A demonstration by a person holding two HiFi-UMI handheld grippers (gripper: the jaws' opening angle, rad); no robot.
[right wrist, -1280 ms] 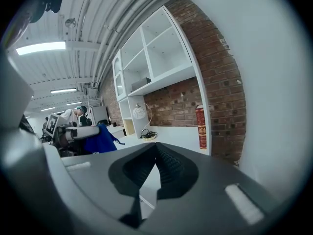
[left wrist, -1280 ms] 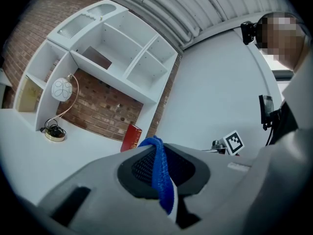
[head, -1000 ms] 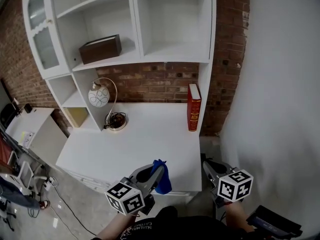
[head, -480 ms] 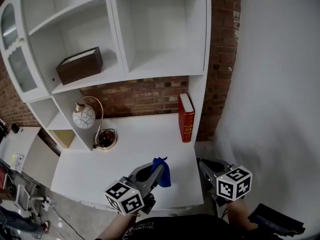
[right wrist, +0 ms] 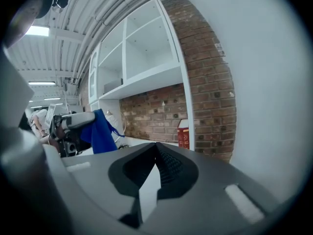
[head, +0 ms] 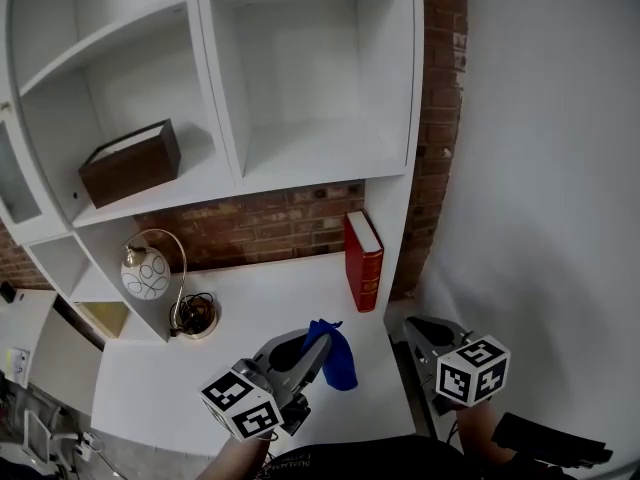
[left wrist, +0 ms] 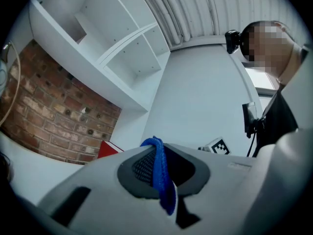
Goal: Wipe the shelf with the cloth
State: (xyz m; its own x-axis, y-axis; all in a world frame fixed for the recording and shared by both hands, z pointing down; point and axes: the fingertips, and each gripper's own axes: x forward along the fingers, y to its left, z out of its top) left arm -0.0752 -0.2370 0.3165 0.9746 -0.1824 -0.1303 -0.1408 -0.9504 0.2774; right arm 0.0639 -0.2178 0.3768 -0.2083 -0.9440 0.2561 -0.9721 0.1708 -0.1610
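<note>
A blue cloth (head: 336, 356) hangs from my left gripper (head: 318, 340), which is shut on it above the front of the white desk (head: 250, 308). In the left gripper view the cloth (left wrist: 160, 175) is pinched between the closed jaws of the left gripper (left wrist: 154, 153). My right gripper (head: 420, 326) is low at the right, off the desk's right edge, shut with nothing in it. The right gripper view shows its jaws meeting at the tips (right wrist: 157, 148), with the cloth (right wrist: 100, 131) off to the left. The white shelf unit (head: 310, 158) stands above the desk.
A red book (head: 363, 261) stands upright at the desk's back right. A globe lamp (head: 145, 273) with a coiled cord sits at the back left. A brown box (head: 130, 163) rests on the left shelf. Brick wall runs behind, and a plain white wall (head: 540, 168) is at the right.
The view has swung right and closer to the shelves, so the lamp, box and book slid left and down. Both grippers keep their places; the cloth stays held.
</note>
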